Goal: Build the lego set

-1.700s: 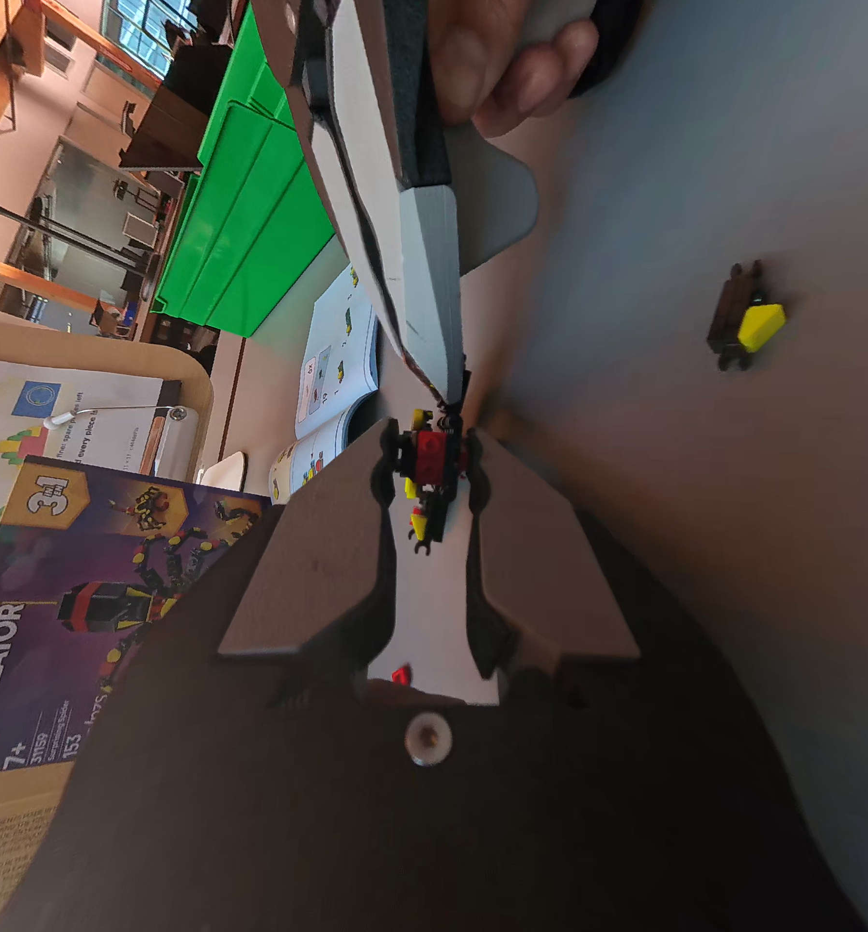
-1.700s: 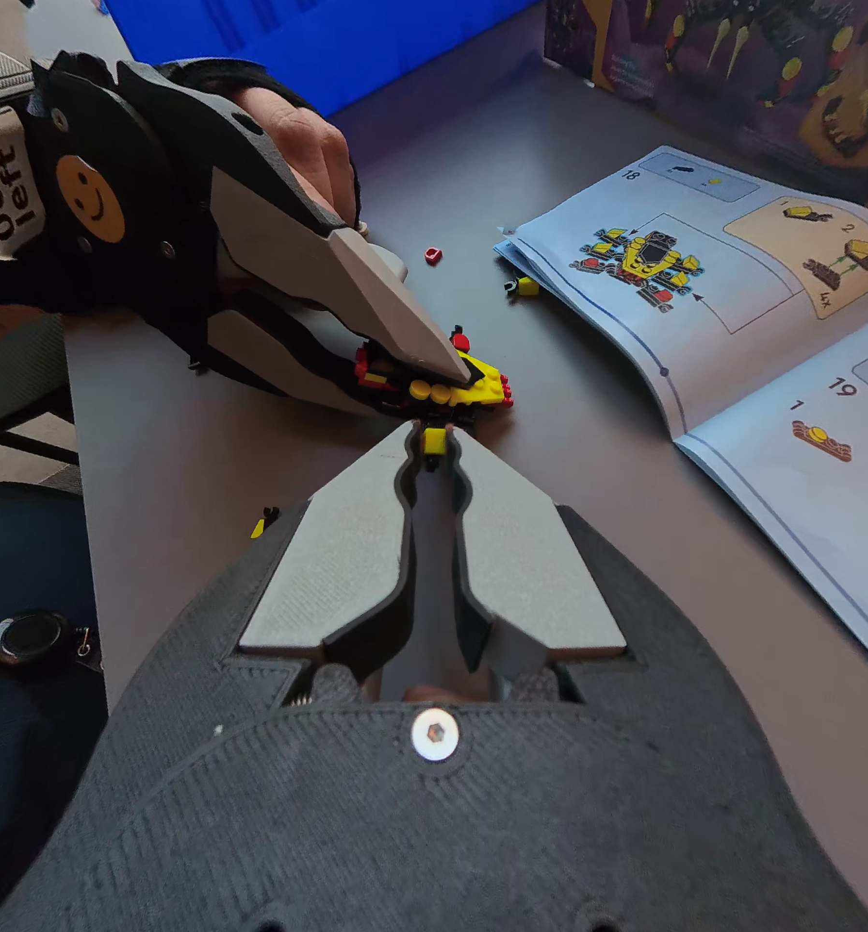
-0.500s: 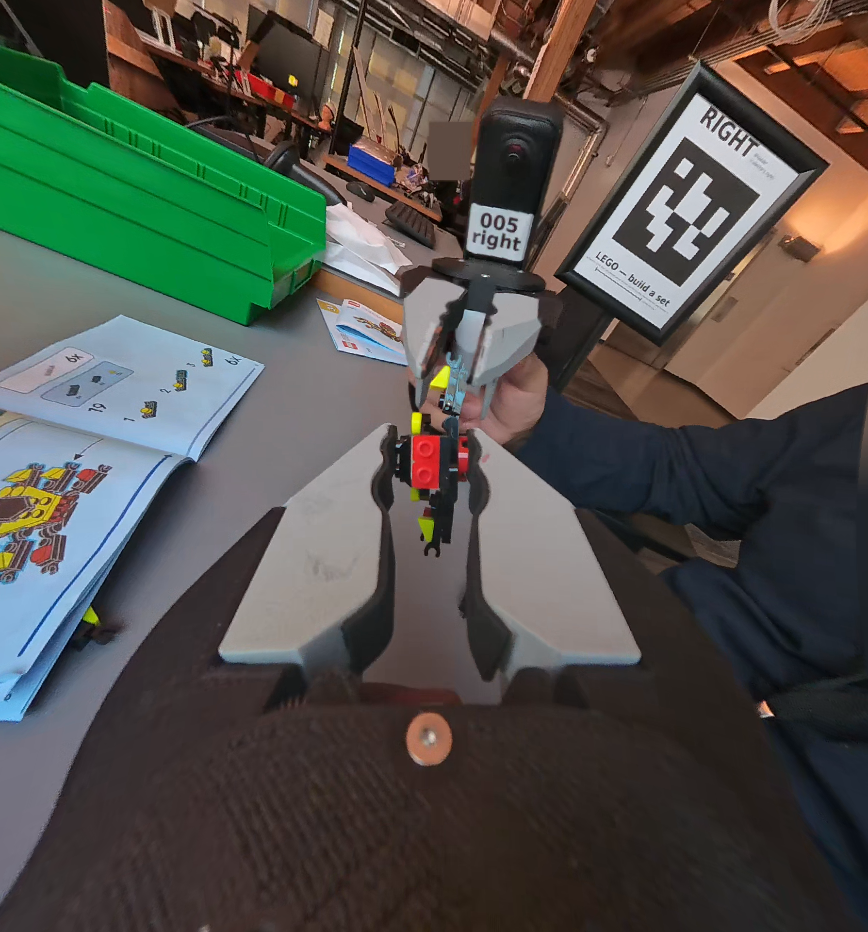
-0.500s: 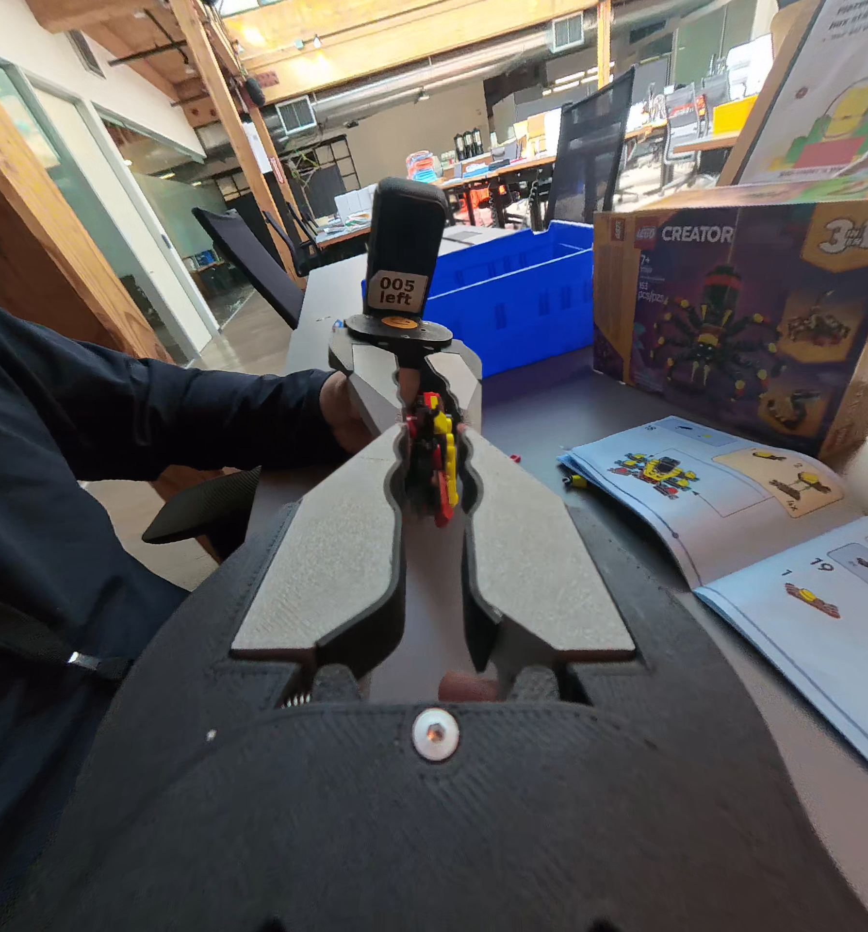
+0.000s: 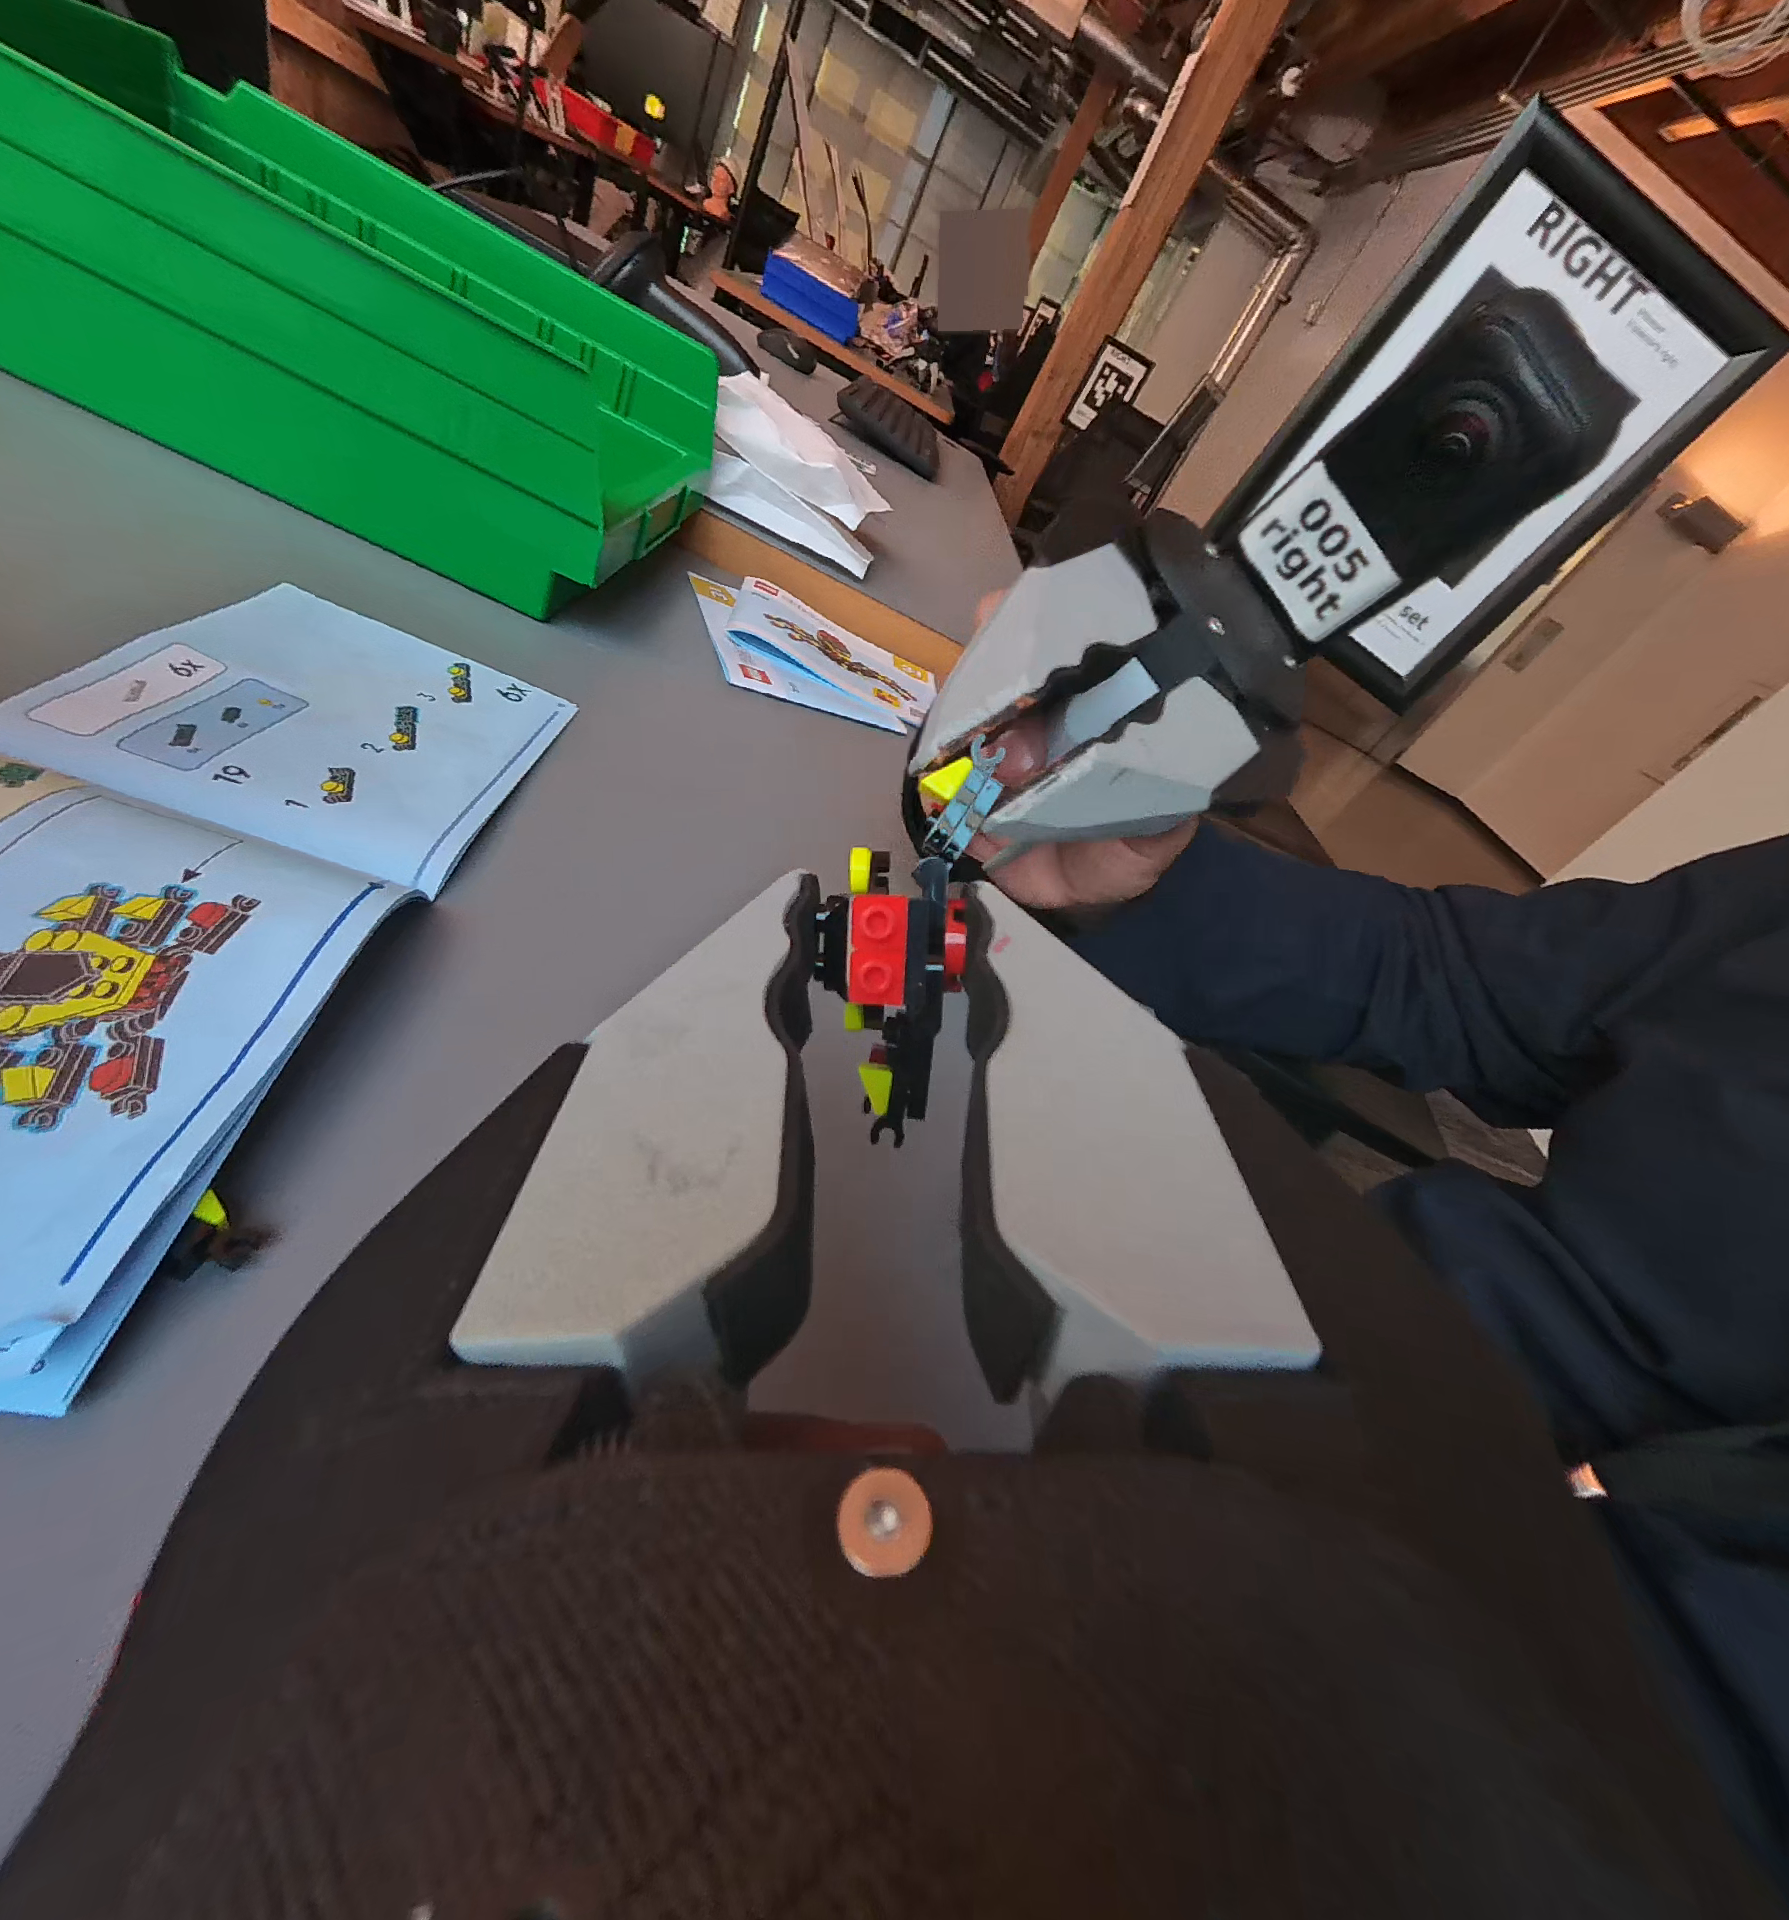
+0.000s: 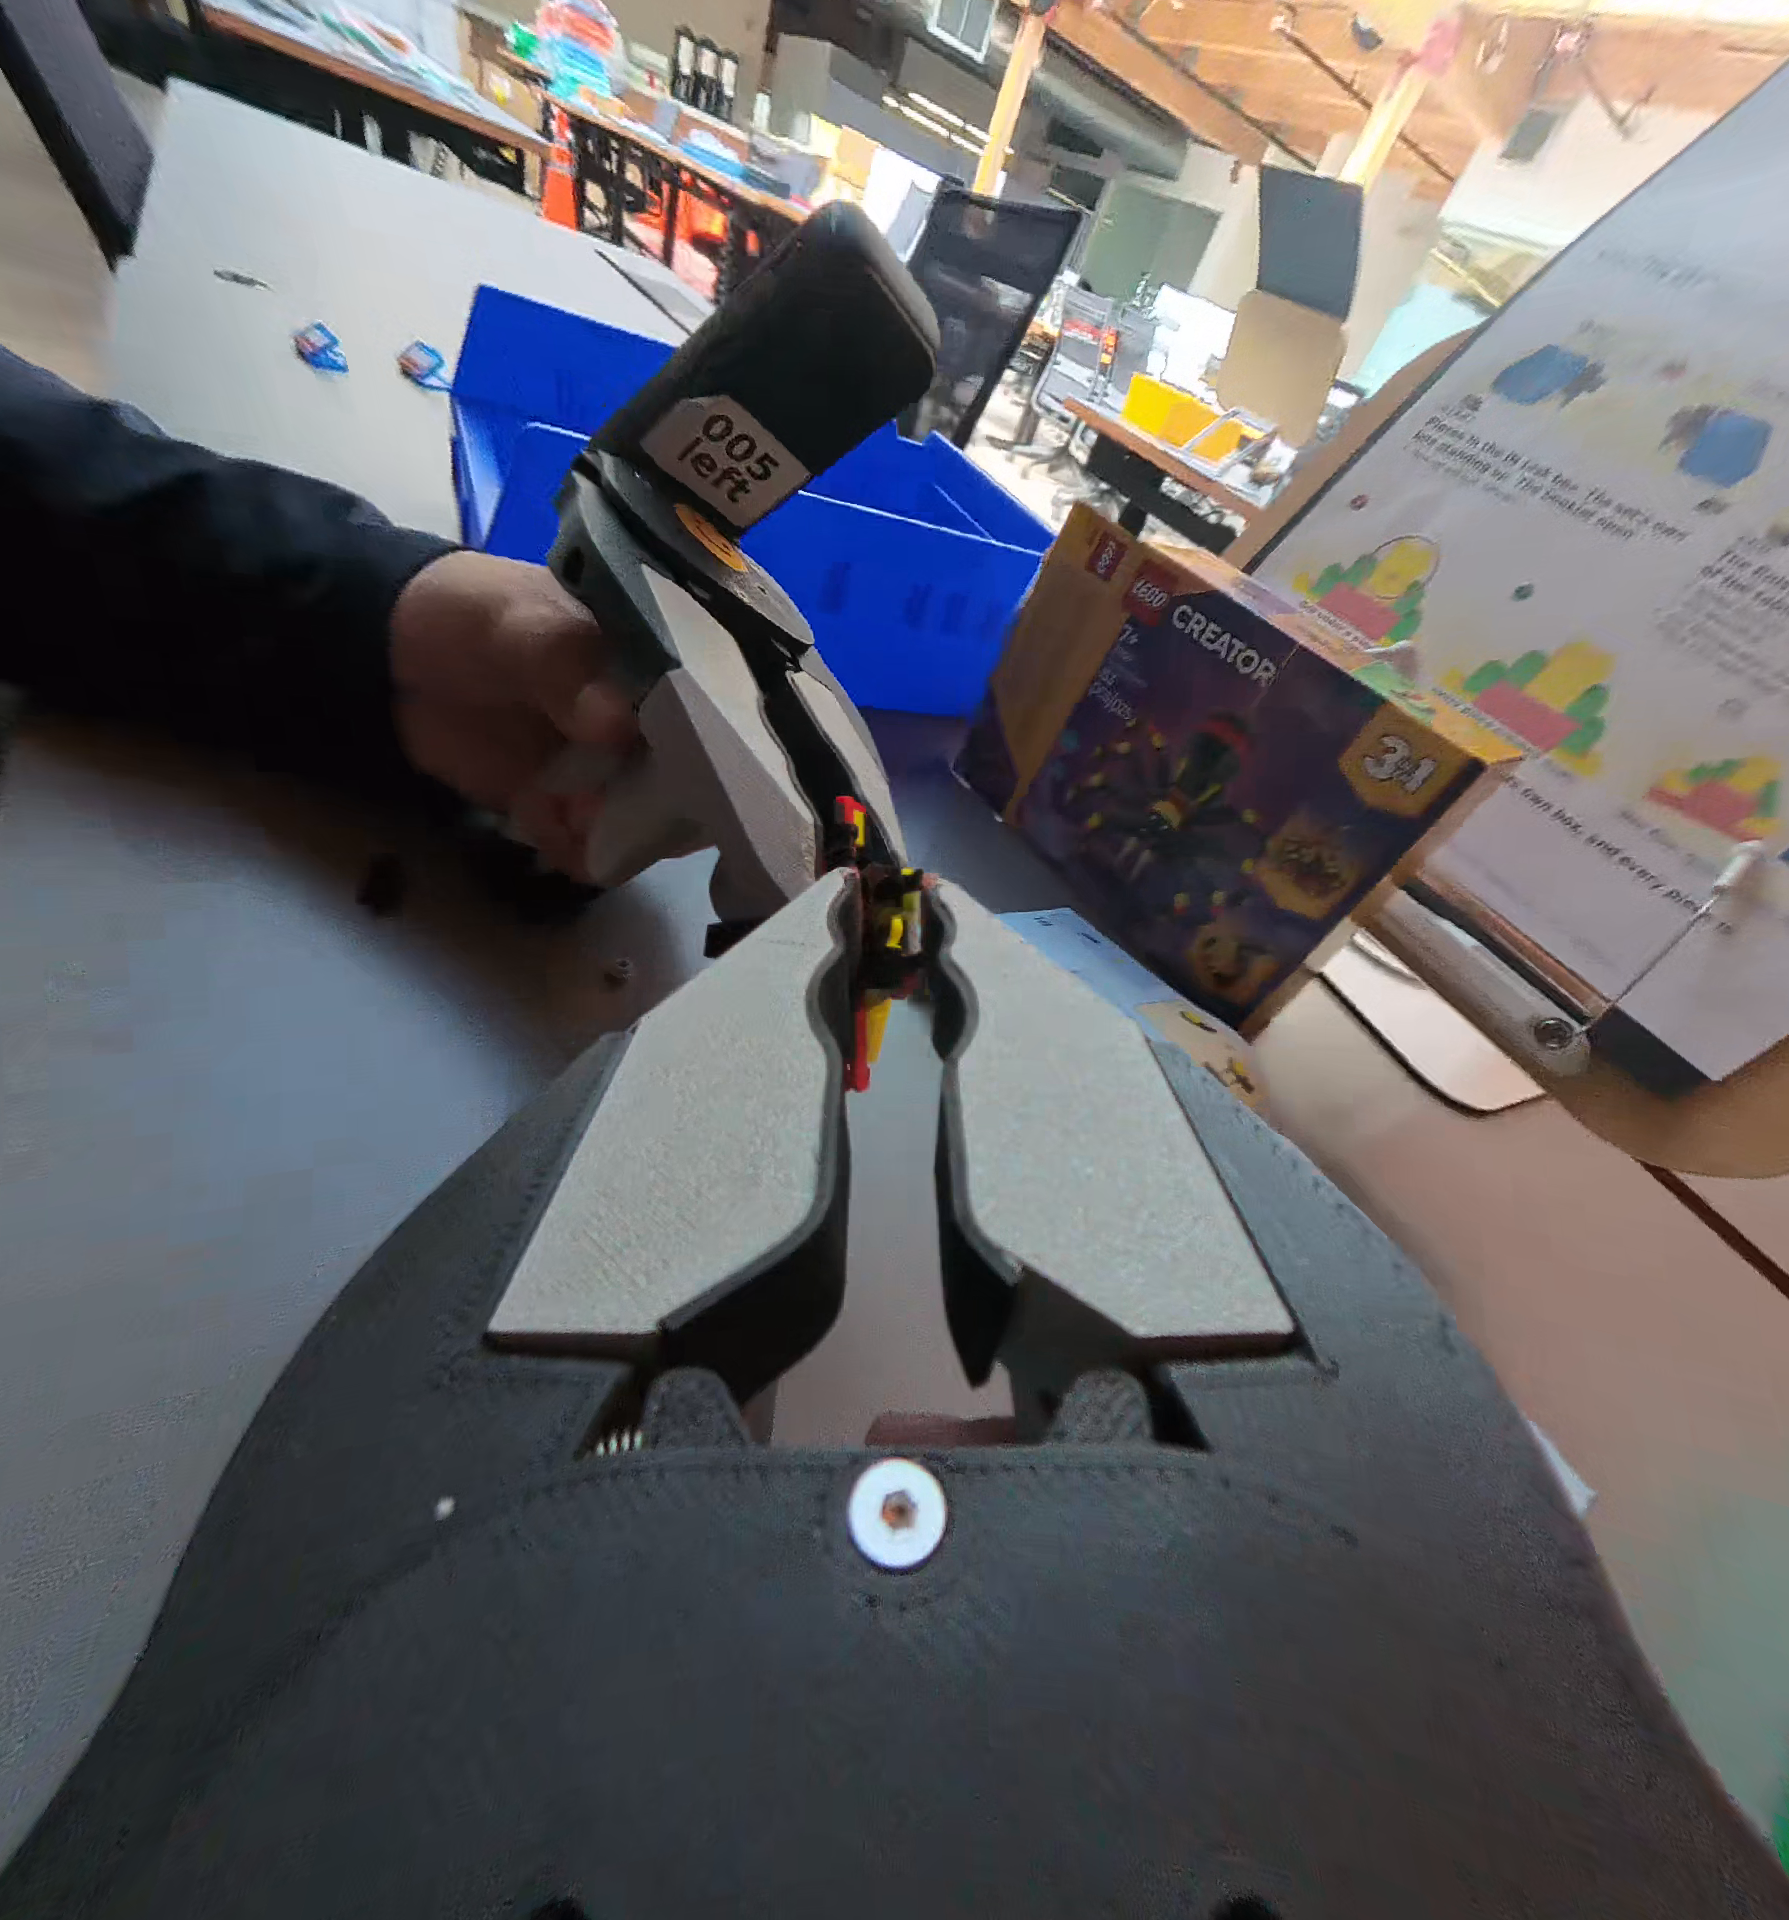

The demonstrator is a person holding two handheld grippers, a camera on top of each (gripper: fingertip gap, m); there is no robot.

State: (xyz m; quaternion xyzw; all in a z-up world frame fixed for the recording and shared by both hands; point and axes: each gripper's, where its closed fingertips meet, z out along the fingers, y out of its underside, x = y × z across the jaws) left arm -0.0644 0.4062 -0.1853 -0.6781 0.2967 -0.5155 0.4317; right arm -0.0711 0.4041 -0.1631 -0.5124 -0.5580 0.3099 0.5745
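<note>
lego model clamped in left gripper jaws, right gripper jaws pinching small leg piece

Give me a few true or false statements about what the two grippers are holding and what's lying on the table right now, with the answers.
1. The left gripper grips a red and black lego body. True.
2. The right gripper is empty. False: it pinches a small leg piece with a yellow tip.
3. The instruction booklet lies open on the table. True.
4. The green bin sits on the booklet. False: it stands behind it, apart.
5. The lego box lies flat. False: it stands upright.
</note>
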